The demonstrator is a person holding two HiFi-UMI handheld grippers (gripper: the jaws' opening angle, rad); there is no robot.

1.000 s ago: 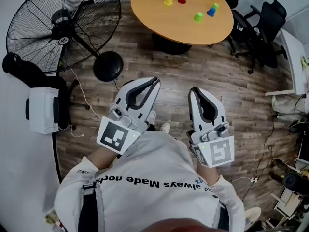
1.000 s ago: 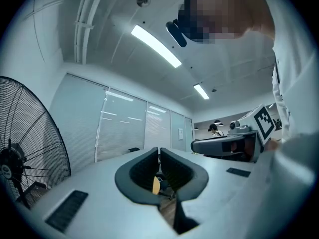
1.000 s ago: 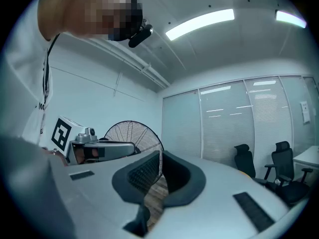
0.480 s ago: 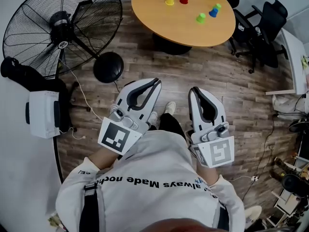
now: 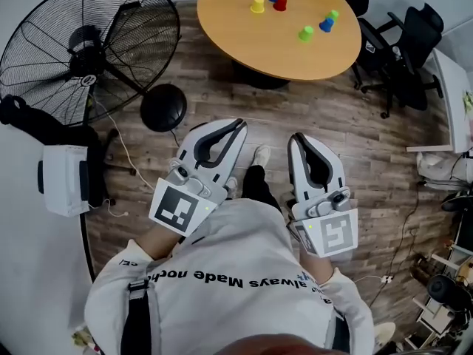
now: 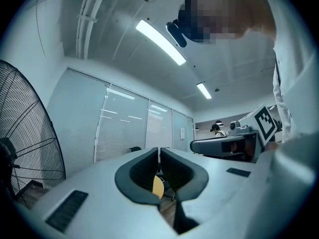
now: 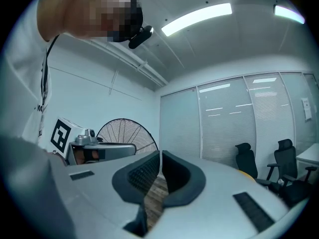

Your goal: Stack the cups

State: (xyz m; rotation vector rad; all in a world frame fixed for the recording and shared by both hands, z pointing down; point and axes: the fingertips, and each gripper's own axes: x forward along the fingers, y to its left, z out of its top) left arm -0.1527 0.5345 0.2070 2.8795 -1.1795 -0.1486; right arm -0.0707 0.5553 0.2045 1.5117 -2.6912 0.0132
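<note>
"Cups (image 5: pixel 280 4), where are they?"

"Six small ones on the round table (image 5: pixel 244 46), none stacked. Yellow, blue and red stand close together at the far side. A green, a blue and another green are more to the right."

"And the person?"

"On the wood floor (image 5: pixel 332 124), well apart from the table, with a big fan (image 5: pixel 89 50) to the left and black chairs (image 5: pixel 403 50) to the right."

"What about the tools?"

"The left gripper (image 5: pixel 238 123) and the right gripper (image 5: pixel 298 137) are held side by side before the body, pointing toward the table. On each, the jaws are closed, the tips meeting, with nothing between them. Neither is near any cup."
</note>
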